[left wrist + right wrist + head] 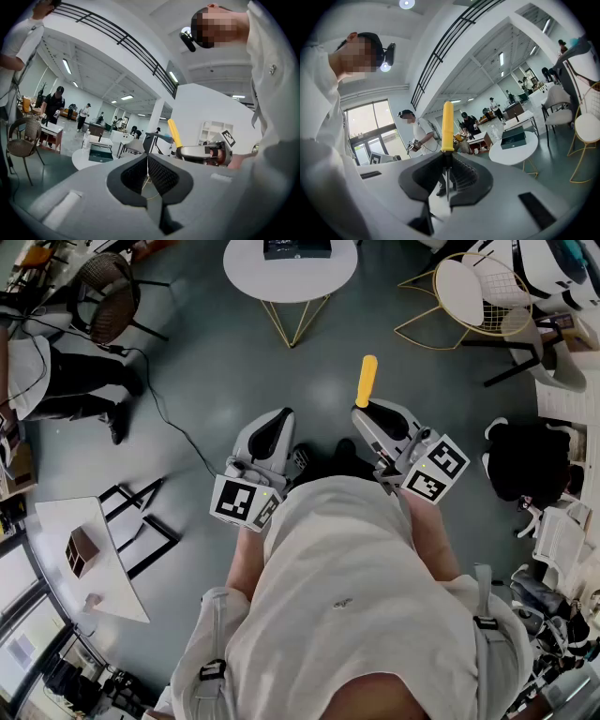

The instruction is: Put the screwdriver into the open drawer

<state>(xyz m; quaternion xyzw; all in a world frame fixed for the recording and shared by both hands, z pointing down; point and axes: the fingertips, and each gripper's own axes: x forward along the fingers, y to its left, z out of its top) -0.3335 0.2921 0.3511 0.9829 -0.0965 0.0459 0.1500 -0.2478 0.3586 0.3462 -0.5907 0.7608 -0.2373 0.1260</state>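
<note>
A yellow-handled screwdriver point(367, 381) point(447, 126) is held in my right gripper point(367, 412) point(446, 161); the jaws are shut on its metal shaft and the handle sticks out past the tips. It also appears in the left gripper view, the screwdriver point(174, 133) standing above the right gripper point(206, 152). My left gripper point(279, 420) point(148, 168) is shut with nothing between its jaws, held at the left of the right one, both raised in front of the person's chest. No drawer is seen in any view.
A round white table point(291, 268) point(515, 145) with a dark box on it stands ahead on the grey floor. Wire chairs point(473, 296) stand at the right, a wicker chair point(108, 296) at the left. A white table point(80, 549) is at lower left. Other people stand around.
</note>
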